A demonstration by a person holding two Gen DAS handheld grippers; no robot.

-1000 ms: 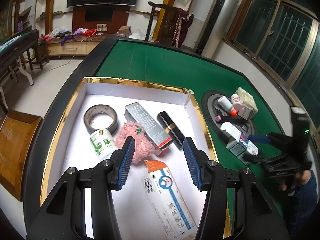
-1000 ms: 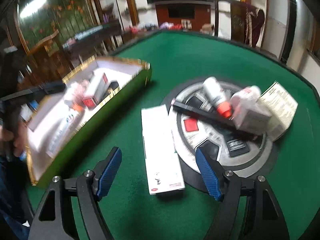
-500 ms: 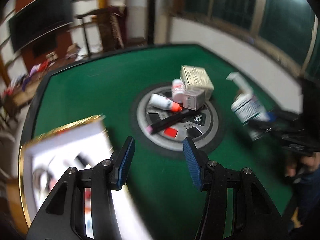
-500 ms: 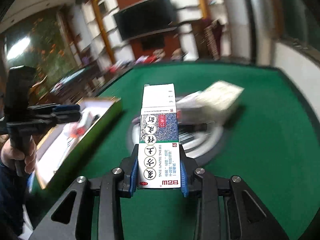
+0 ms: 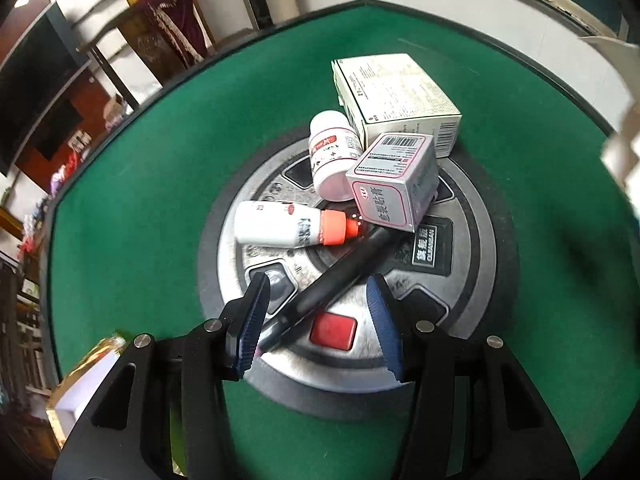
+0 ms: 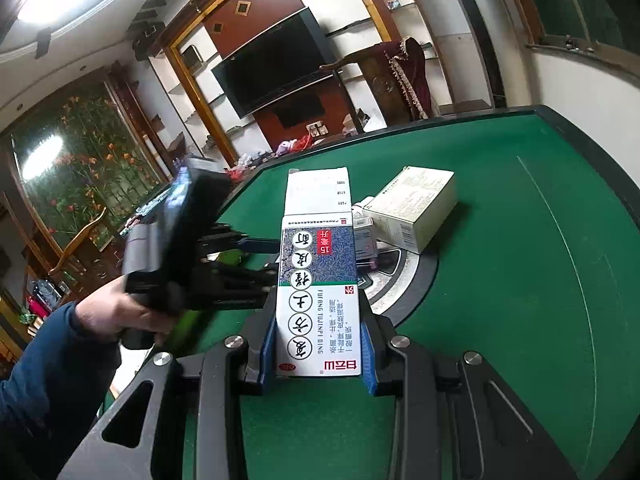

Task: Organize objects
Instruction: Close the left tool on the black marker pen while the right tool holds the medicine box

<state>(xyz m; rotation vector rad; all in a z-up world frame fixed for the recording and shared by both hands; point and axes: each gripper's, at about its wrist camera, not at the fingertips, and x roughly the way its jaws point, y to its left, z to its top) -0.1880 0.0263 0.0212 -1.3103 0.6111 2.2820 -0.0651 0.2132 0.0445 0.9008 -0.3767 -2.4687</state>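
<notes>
My left gripper (image 5: 318, 316) hangs open over the round metal hub (image 5: 460, 280) in the middle of the green table. A black pen (image 5: 332, 280) lies slantwise between its fingers, untouched. Past it lie a white dropper bottle with an orange cap (image 5: 288, 226), a white pill bottle (image 5: 332, 156), a small silver box (image 5: 394, 182) and a larger cream box (image 5: 396, 98). My right gripper (image 6: 318, 344) is shut on a tall white and blue medicine box (image 6: 318, 276), held above the table. The left gripper (image 6: 180, 256), in a person's hand, shows blurred at the left of the right wrist view.
A corner of the gold-edged white tray (image 5: 86, 384) shows at the lower left of the left wrist view. Green felt (image 6: 500, 240) lies bare around the hub. A chair with a red cloth (image 6: 400, 76) stands beyond the table's far edge.
My left gripper swung from the tray over to the hub and stands above the pen. My right gripper closed on the tall box that lay on the felt and lifted it.
</notes>
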